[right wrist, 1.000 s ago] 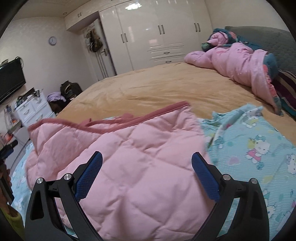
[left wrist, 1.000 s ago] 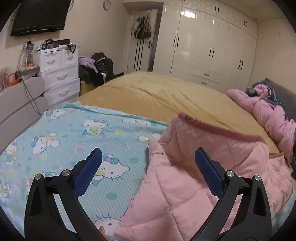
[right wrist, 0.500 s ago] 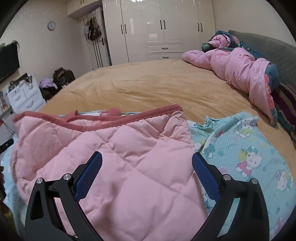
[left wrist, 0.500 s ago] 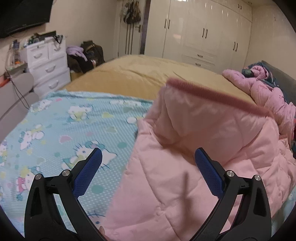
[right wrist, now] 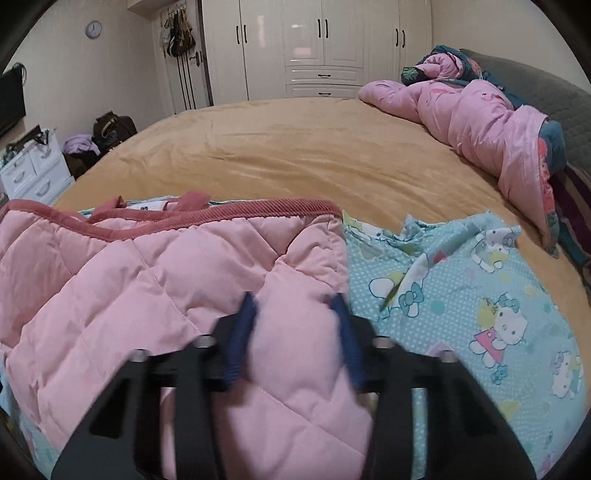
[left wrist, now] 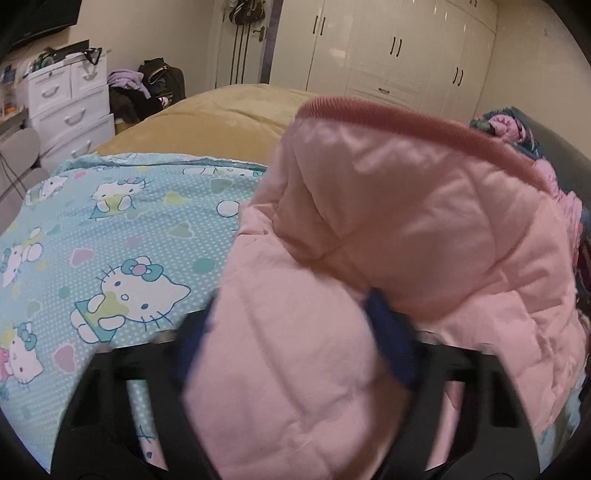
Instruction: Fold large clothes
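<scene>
**Pink quilted jacket pinched by both grippers on the bed**

Blue-padded fingers of the left gripper [left wrist: 291,332] are blurred and drawn in against a thick bulge of the pink quilted jacket [left wrist: 388,240], with fabric packed between them. The right gripper [right wrist: 295,336] has its blue pads set close together, clamped on a narrow puff of the same jacket near its right edge. Both gripper bodies are black, with small metal screws visible in the right wrist view.

The jacket is padded and soft, stitched in diamond-shaped panels with a slight sheen, and edged with a darker pink ribbed trim [right wrist: 258,208]. It lies on a light blue cartoon-cat sheet [left wrist: 122,266] with a white dot pattern, which is spread over a mustard-yellow bedcover [right wrist: 295,155].

View differences:
- Left wrist view: the jacket rises in a rounded hump on the right, its ribbed trim arching across the top; the sheet is exposed to the left. A white drawer unit [left wrist: 70,103] and a pile of dark bags [left wrist: 155,88] stand beyond the bed.
- Right wrist view: the jacket lies flatter and wider on the left; a white label shows behind the trim. The sheet is rumpled to the right. A crumpled pink duvet [right wrist: 472,122] rests at the far right against a grey headboard [right wrist: 546,96]. White wardrobe doors [right wrist: 317,44] and a wall clock [right wrist: 94,28] are visible.
</scene>
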Motion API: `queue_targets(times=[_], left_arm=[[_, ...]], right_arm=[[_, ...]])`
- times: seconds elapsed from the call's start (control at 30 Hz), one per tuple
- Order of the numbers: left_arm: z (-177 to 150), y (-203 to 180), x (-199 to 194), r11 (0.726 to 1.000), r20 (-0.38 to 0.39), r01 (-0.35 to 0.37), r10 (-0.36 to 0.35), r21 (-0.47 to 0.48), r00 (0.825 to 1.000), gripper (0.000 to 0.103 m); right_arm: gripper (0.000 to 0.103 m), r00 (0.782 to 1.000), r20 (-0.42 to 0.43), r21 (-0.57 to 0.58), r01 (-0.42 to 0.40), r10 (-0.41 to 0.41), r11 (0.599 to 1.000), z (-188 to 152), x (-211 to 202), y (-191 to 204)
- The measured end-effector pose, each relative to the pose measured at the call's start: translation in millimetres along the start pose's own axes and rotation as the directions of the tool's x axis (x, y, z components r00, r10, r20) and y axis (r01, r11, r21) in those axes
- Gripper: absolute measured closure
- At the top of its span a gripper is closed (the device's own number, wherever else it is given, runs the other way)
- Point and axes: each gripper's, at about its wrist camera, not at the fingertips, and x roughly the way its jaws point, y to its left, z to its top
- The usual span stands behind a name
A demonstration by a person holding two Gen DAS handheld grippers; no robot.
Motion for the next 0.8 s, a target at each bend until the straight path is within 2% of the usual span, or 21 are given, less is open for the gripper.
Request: queue_targets(times=[0.03,0.1,0.13,0.23,0.33,0.4,0.5,0.57,0.8], left_arm=[[0.1,0.3,-0.6,1.000,0.004,0.004,-0.004,-0.002,1.000,0.071],[2.0,1.6,-5.3,1.000,0.023,0.005,-0.005,-0.004,1.000,0.085],[3.5,4.0,-9.7,1.000,0.041,0.021,-0.020,-0.018,0.999,0.088],[12.2,9.2,-28.4,0.997,0.108,0.058,-0.051,-0.056,0.993,0.091],[24.3,12.4,-49.6,0.992,0.197,0.091,-0.074,-0.083,0.978,0.091],[33.6,13.2,-57.4,0.990,0.238,0.111,-0.086,-0.092,0.967,0.091],[42.9,10.6,-58.6,0.988,0.294,0.108,-0.072,-0.108,0.953,0.091],[45.9,10.1,-53.7,0.989,0.308,0.099,-0.062,-0.108,0.949,0.091],[50.3,13.9,-18.7,0.997,0.277,0.035,-0.014,-0.073,0.961,0.092]], right_arm=[[0.079,1.000,0.011,0.003,0.002,-0.002,1.000,-1.8,-2.0,-0.8],[0.084,0.999,0.044,0.006,0.002,-0.002,1.000,-3.0,-9.8,-0.3],[0.085,0.998,0.065,0.009,0.005,-0.006,1.000,-1.7,-16.0,0.3],[0.087,0.990,0.144,0.038,-0.003,-0.002,0.999,13.1,-38.0,-3.2],[0.088,0.978,0.210,0.075,-0.019,0.003,0.997,33.9,-52.3,-9.1],[0.088,0.972,0.235,0.093,-0.034,0.011,0.995,50.4,-53.9,-9.9],[0.089,0.964,0.264,0.114,0.004,-0.034,0.993,70.1,-44.4,-7.6],[0.089,0.964,0.260,0.143,0.022,-0.059,0.989,79.3,-30.2,-8.2],[0.089,0.975,0.180,0.140,0.105,-0.130,0.985,81.7,26.0,-3.9]])
